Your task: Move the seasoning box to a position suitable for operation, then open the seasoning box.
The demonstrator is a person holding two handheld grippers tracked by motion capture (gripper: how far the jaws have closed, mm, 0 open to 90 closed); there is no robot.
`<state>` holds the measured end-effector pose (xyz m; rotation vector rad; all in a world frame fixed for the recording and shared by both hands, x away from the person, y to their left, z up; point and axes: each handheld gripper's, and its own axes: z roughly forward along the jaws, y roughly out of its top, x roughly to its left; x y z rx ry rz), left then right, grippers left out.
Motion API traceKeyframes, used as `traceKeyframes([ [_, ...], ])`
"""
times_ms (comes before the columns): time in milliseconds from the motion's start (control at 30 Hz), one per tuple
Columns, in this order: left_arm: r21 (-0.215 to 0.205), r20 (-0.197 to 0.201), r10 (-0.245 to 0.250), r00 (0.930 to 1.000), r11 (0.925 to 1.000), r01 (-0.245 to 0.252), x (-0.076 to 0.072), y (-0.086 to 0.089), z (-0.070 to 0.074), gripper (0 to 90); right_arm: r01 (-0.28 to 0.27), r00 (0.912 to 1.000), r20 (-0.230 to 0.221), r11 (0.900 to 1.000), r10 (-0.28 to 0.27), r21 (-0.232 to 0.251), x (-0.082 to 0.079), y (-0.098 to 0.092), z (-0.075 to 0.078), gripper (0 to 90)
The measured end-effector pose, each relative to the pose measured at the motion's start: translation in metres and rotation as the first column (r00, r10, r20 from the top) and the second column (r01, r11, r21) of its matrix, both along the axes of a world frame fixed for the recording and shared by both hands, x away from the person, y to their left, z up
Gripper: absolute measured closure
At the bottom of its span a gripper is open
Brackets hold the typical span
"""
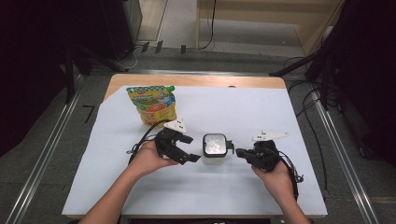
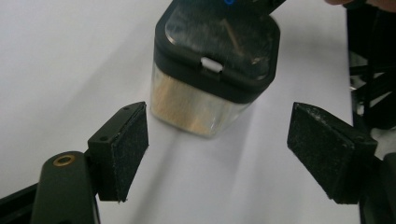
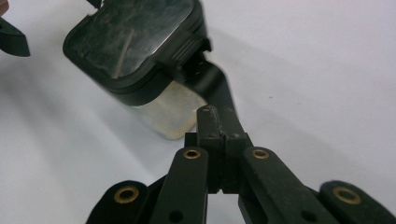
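Standing between the two grippers on the white sheet [image 1: 233,112] is a small square container [image 1: 214,149] with clear walls and a black-rimmed lid [image 2: 219,44]. Its lid has a see-through window, and the walls show a pale yellowish-tan filling that reaches most of the way up; what the filling is cannot be told. A small white tab [image 2: 211,64] sits on the lid's rim on the side facing the left gripper.

The left gripper [image 1: 183,148] lies just beside the container, pointing at it, with its jaws spread wide apart. In the left gripper view the container stands just ahead of the two padded fingers [image 2: 132,140], in line with the gap between them, and touches neither pad.

The right gripper [image 1: 240,152] comes in from the container's other side with its jaws pressed together. In the right gripper view the closed fingertips [image 3: 215,122] sit right at a black strap-like latch [image 3: 215,86] that hangs from the lid's edge; whether the strap is pinched between them or merely lies beside them cannot be told.

Well beyond the left gripper, toward the table's far edge, a yellow stand-up pouch [image 1: 152,105] with a green cap stands upright and sealed, its contents hidden.
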<state>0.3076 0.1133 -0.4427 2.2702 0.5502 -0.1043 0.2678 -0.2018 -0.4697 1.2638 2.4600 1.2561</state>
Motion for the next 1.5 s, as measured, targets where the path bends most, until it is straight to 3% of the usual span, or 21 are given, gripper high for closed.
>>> traceKeyframes([
  [100,-0.003,-0.038,-0.036,0.9986,0.9993,0.036,0.011,-0.006,-0.001,20.8,0.028,0.9996,0.007,0.999,-0.028,0.017,0.002,-0.007,0.003,90.0],
  [200,0.008,-0.031,-0.076,0.9966,0.9971,0.076,0.019,-0.010,-0.007,20.4,0.037,0.9992,0.013,0.999,-0.037,0.011,0.006,-0.007,0.004,90.0],
  [300,0.000,-0.028,-0.083,0.9962,0.9966,0.083,0.022,-0.012,-0.012,19.5,0.042,0.9991,0.011,0.999,-0.042,0.007,0.009,-0.004,0.003,90.0],
  [533,0.023,0.044,-0.122,0.9915,0.9923,0.122,0.019,-0.018,-0.017,18.1,0.028,0.9996,0.001,1.000,-0.028,-0.014,0.013,0.006,-0.002,90.0],
  [1300,0.063,0.127,-0.115,0.9852,0.9922,0.108,0.010,-0.035,-0.018,18.8,0.048,0.9987,-0.014,0.999,-0.048,-0.010,0.014,0.007,-0.005,90.0],
  [1500,0.057,0.124,-0.112,0.9860,0.9928,0.105,0.011,-0.037,-0.020,17.7,0.052,0.9985,-0.016,0.999,-0.052,-0.010,0.014,0.007,-0.005,90.0],
])
